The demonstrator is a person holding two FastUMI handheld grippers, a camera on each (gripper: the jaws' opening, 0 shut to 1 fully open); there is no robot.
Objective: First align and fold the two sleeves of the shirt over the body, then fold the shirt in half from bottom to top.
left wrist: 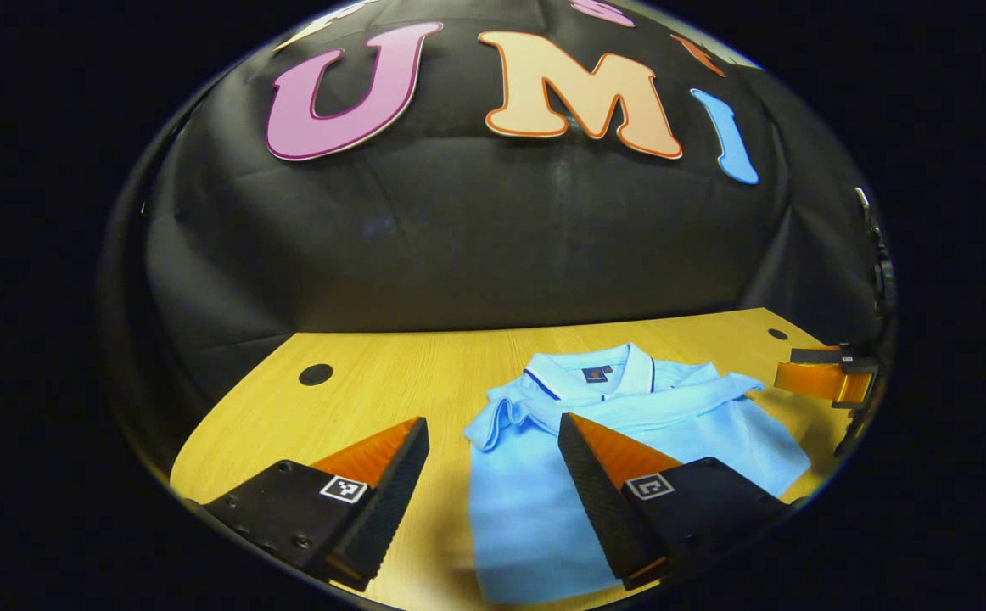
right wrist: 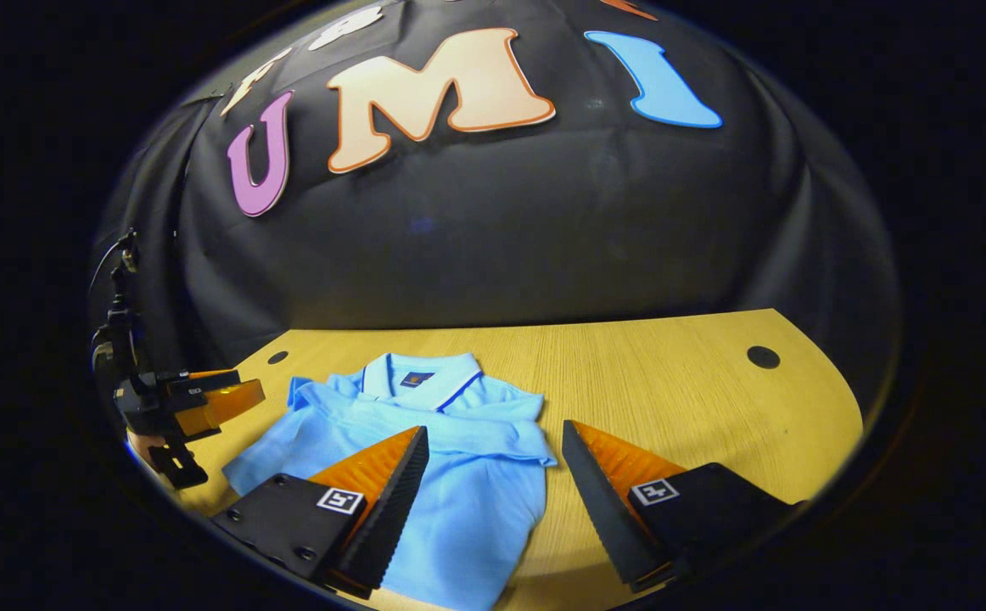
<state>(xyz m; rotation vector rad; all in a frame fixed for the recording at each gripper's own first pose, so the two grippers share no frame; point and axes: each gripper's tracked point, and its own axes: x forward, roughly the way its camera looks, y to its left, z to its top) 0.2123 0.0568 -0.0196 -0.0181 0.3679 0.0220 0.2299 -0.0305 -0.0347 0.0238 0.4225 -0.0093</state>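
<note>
Shirt (left wrist: 680,416) lies flat on table (left wrist: 391,382), collar at 12 o'clock, both sleeves (right wrist: 467,437) apparently folded across the body already. Left gripper (left wrist: 493,484) and right gripper (right wrist: 493,488) hover with fingers apart, holding nothing. Bottom-to-top fold looks still undone.

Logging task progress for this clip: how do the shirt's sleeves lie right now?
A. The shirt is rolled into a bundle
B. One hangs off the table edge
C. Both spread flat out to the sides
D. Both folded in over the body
D: the light blue shirt lies collar-up on the table with both sleeves folded across its chest, not yet folded in half from the bottom.
</note>
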